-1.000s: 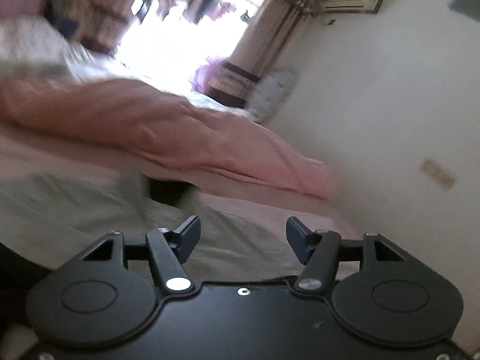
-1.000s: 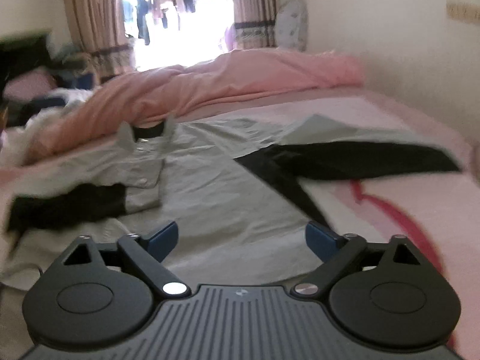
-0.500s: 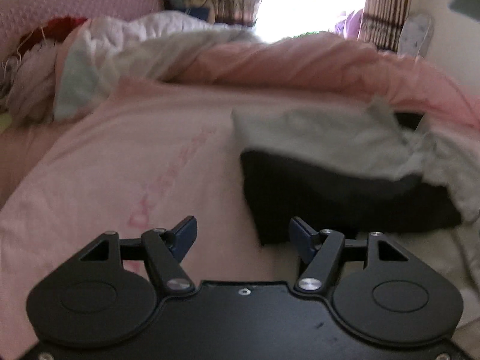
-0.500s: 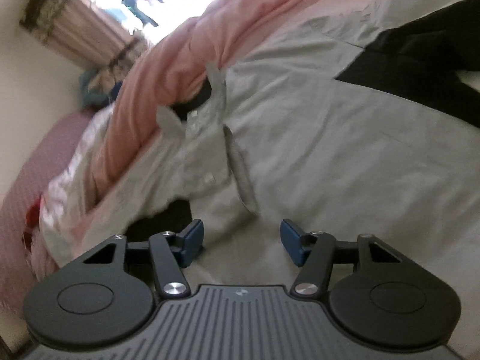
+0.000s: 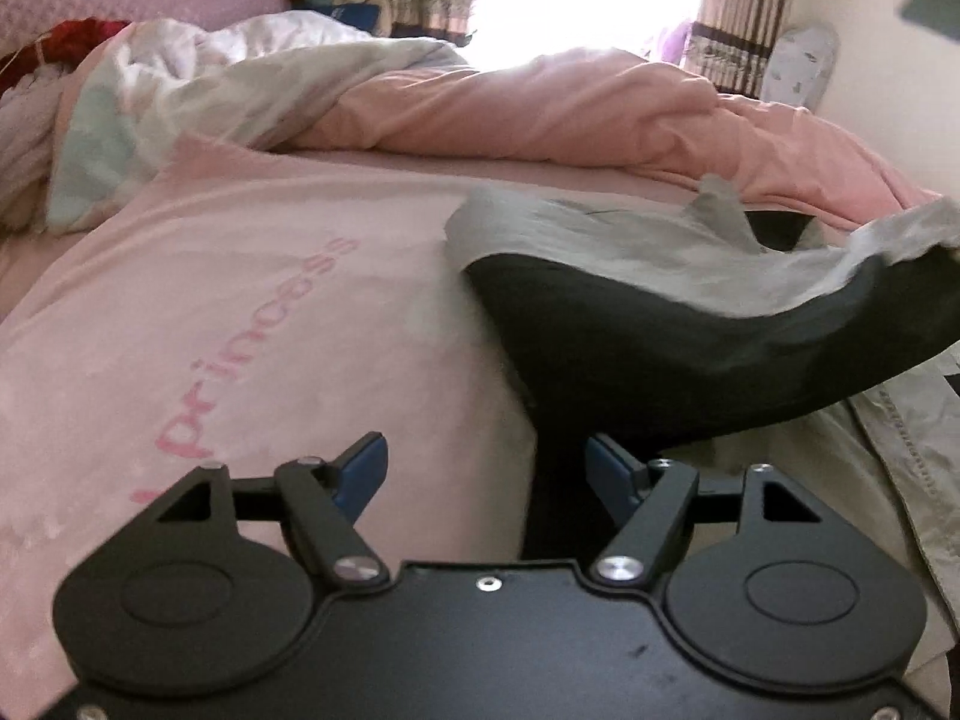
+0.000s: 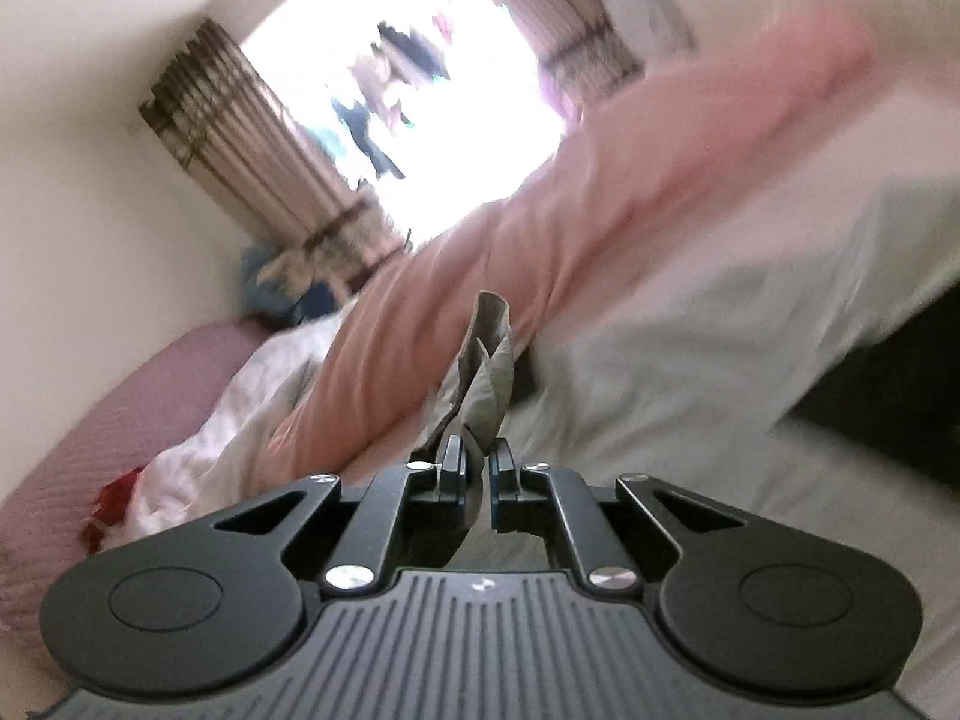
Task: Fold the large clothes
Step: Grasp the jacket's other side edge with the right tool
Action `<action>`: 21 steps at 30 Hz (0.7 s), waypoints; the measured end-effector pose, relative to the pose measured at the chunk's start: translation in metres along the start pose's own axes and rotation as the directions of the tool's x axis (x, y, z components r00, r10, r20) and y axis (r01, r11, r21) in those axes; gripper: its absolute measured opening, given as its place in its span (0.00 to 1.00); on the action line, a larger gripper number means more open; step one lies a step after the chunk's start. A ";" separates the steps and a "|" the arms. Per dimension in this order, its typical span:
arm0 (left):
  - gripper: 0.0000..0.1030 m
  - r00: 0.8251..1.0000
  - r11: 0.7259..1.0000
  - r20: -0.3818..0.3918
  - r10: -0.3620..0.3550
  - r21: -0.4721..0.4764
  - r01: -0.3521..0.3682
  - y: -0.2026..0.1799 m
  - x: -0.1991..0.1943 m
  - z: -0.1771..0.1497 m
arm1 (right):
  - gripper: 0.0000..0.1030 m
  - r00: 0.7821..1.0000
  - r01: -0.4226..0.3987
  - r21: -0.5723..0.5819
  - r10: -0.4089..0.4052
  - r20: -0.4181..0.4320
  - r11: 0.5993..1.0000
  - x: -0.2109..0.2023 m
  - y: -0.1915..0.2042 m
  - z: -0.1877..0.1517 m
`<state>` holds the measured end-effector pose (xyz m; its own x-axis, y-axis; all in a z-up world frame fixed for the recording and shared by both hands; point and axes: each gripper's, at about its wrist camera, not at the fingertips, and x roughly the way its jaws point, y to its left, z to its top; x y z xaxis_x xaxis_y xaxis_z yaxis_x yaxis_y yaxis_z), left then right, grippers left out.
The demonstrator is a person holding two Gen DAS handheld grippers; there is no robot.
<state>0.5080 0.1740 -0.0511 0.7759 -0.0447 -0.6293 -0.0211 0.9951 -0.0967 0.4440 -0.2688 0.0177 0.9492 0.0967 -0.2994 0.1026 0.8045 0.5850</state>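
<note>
Two grippers: black, blue-padded.
Left gripper [image 5: 485, 468]: jaws wide, straddling the sleeve's near end.
Right gripper [image 6: 475, 468]: pinched on a crumpled fold of the soft grey cotton shirt [image 6: 690, 372].
Black sleeve [image 5: 678, 354]: runs near-to-far-right, partly lifted.
Surface: pink printed bedsheet [image 5: 240, 312]; rumpled pink quilt [image 5: 540, 114] far.
Room: striped curtains [image 5: 744, 12], bright window.

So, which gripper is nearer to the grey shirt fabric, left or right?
Right. The right gripper is shut on a fold of the grey shirt. The left gripper is open, beside the black sleeve, gripping nothing.
</note>
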 end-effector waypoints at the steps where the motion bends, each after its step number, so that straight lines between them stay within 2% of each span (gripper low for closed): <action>1: 0.71 1.000 1.000 -0.001 0.006 0.012 -0.006 -0.006 0.004 0.002 | 0.07 0.999 0.039 -0.002 -0.039 0.017 0.999 -0.004 -0.010 0.005; 2: 0.71 1.000 1.000 -0.004 0.014 0.019 -0.014 -0.011 0.010 0.004 | 0.06 0.996 0.085 -0.014 -0.085 0.019 0.996 -0.005 -0.023 0.008; 4: 0.71 1.000 1.000 -0.031 0.006 0.017 -0.006 -0.016 0.023 0.004 | 0.07 0.990 0.139 -0.016 -0.139 -0.036 0.990 0.000 -0.048 0.005; 7: 0.71 0.999 1.000 -0.048 0.022 0.018 -0.021 -0.025 0.030 0.002 | 0.07 0.966 0.229 -0.028 -0.231 -0.119 0.973 0.013 -0.076 -0.013; 8: 0.71 0.999 0.999 -0.041 0.035 0.020 -0.035 -0.026 0.030 0.004 | 0.07 0.959 0.252 -0.043 -0.256 -0.121 0.967 0.014 -0.081 -0.017; 11: 0.71 0.999 0.999 0.004 0.044 0.014 -0.044 -0.030 0.021 0.015 | 0.08 0.958 0.253 -0.041 -0.257 -0.125 0.966 0.017 -0.091 -0.019; 13: 0.71 0.999 0.999 0.043 0.023 0.025 -0.024 -0.035 0.014 0.025 | 0.17 0.947 0.290 -0.064 -0.296 -0.126 0.955 0.018 -0.091 -0.019; 14: 0.71 0.998 0.999 0.061 0.014 0.030 -0.016 -0.038 0.012 0.031 | 0.20 0.936 0.326 -0.091 -0.335 -0.111 0.941 0.017 -0.087 -0.019; 16: 0.71 0.996 0.999 0.085 -0.008 0.041 0.005 -0.046 0.012 0.040 | 0.32 0.873 0.477 -0.169 -0.487 -0.022 0.863 0.012 -0.067 -0.017; 17: 0.72 0.995 0.999 0.094 -0.027 0.041 0.023 -0.049 0.014 0.043 | 0.34 0.845 0.530 -0.197 -0.533 0.043 0.825 0.008 -0.058 -0.019; 18: 0.72 0.994 0.998 0.096 -0.048 0.039 0.044 -0.053 0.018 0.047 | 0.36 0.847 0.530 -0.227 -0.523 0.096 0.817 0.003 -0.049 -0.021; 19: 0.72 0.994 0.997 0.087 -0.064 0.037 0.061 -0.058 0.023 0.050 | 0.37 0.876 0.481 -0.246 -0.468 0.111 0.842 0.000 -0.043 -0.022; 21: 0.72 0.995 0.996 0.055 -0.078 0.037 0.076 -0.067 0.035 0.053 | 0.37 0.943 0.331 -0.265 -0.331 0.045 0.906 0.006 -0.034 -0.024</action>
<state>0.5700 0.1105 -0.0259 0.8089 -0.1169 -0.5762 0.0613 0.9915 -0.1151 0.4391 -0.2815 -0.0224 0.8742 -0.2017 -0.4417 0.3280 0.9160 0.2309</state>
